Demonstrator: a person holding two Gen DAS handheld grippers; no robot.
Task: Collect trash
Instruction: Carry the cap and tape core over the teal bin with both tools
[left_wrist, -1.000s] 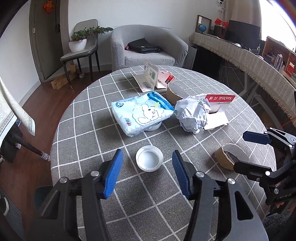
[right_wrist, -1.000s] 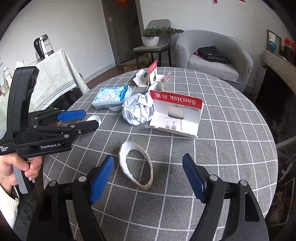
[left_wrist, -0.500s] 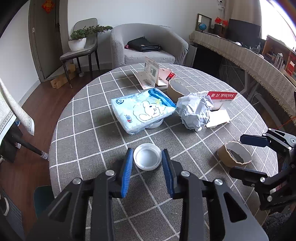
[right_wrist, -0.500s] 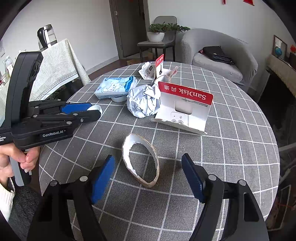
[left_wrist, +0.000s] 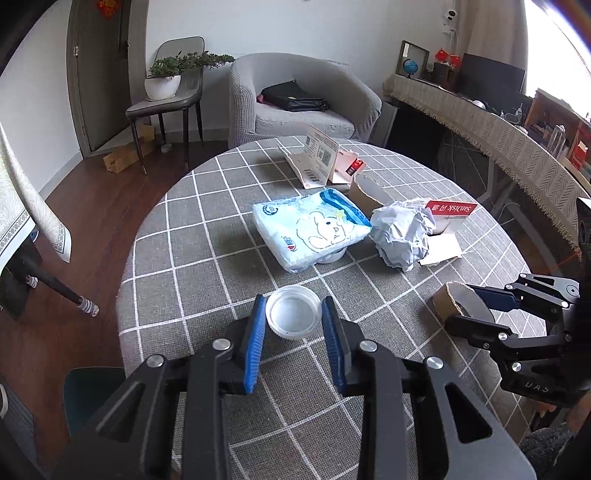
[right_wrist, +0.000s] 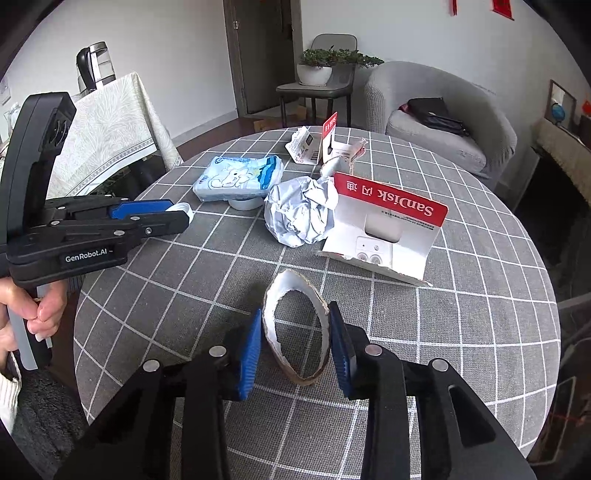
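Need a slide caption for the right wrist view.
Right hand-held gripper closing on a cardboard tape ring on the checked table.

home living room: armchair, potted plant

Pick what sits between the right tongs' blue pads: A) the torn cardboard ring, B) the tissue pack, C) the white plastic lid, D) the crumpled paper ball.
A: in the right wrist view the torn cardboard ring stands between the closing right tongs, both pads at its sides.
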